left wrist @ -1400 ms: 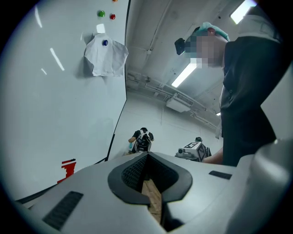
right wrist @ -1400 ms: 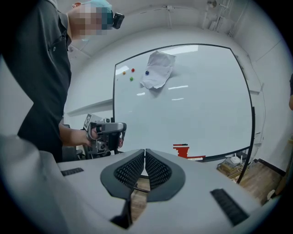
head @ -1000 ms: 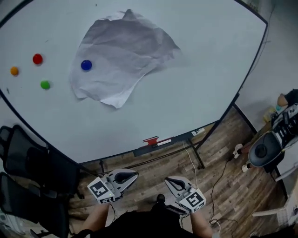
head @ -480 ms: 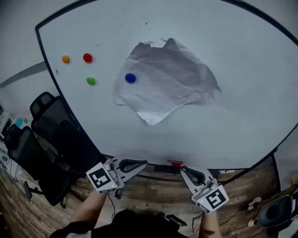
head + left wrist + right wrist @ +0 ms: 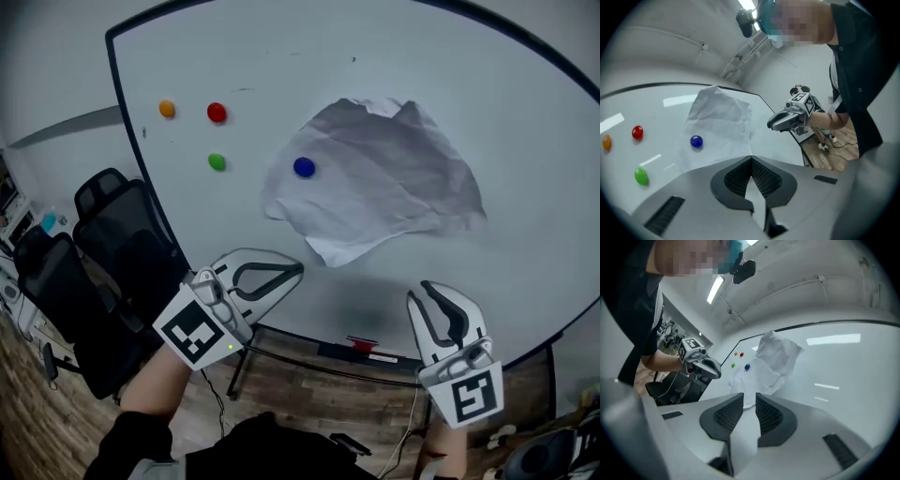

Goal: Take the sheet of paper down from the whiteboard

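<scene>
We find bare whiteboard [image 5: 487, 272] surface under the sheet of paper [image 5: 394, 178], down to the tray [image 5: 300, 342]; approach from below is unobstructed there. Right of the sheet the board is likewise bare. On the left, the blue magnet [image 5: 304, 168] sits on the sheet's edge, with a green magnet [image 5: 217, 162], a red magnet [image 5: 217, 112] and an orange magnet [image 5: 167, 109] farther out. Black chairs [image 5: 122, 253] crowd the board's lower left corner.
</scene>
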`<state>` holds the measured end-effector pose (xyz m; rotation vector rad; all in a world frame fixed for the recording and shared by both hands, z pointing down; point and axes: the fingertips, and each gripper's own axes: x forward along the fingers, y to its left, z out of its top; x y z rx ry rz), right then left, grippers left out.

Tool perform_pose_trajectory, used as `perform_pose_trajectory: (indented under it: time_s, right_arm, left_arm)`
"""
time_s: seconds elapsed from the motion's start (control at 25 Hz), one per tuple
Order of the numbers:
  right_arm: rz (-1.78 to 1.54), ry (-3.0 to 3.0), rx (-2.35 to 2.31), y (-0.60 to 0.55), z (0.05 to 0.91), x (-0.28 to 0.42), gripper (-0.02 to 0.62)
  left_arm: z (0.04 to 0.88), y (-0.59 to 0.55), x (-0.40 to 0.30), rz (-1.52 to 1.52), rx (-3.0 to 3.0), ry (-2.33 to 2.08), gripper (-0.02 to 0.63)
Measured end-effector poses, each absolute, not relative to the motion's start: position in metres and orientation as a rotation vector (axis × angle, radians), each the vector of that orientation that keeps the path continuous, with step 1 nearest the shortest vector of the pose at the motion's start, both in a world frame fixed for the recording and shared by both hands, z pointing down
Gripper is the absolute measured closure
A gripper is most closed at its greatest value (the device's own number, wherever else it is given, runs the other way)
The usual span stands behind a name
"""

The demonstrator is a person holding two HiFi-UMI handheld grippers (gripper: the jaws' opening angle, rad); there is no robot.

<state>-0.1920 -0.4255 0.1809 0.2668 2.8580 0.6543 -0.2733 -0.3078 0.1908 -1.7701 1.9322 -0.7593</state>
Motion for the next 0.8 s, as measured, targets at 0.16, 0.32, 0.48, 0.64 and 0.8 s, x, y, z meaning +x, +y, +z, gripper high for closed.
perform_pose_trajectory:
  time_s: [0.16, 0.32, 0.48, 0.64, 0.8]
  right_arm:
    - [0.842, 2.799, 0.181, -0.41, 0.152, -0.197, 0.491]
    - [1.059, 2.668, 0.078, -0.398, 0.111, -0.194, 0.48]
    - [1.258, 2.563, 0.032, -0.383, 0.072, -0.194, 0.465]
    - [1.415, 2.514, 0.055, -0.376, 0.027, -0.197, 0.45]
    - [1.552, 2.524, 0.101, -0.371, -0.006, -0.212, 0.438]
  left_arm:
    - [0.147, -0.305, -0.29, -0.841, -1.573, 1.894, 0.594]
    - [0.113, -0.311, -0.303, -0.84, -1.432, 1.861, 0.594]
    - [0.098, -0.315, -0.315, -0.939, -1.308, 1.863, 0.592]
    - [0.092, -0.321, -0.322, -1.013, -1.249, 1.864, 0.533]
    - [0.092, -0.327, -0.33, -1.091, -1.205, 1.851, 0.477]
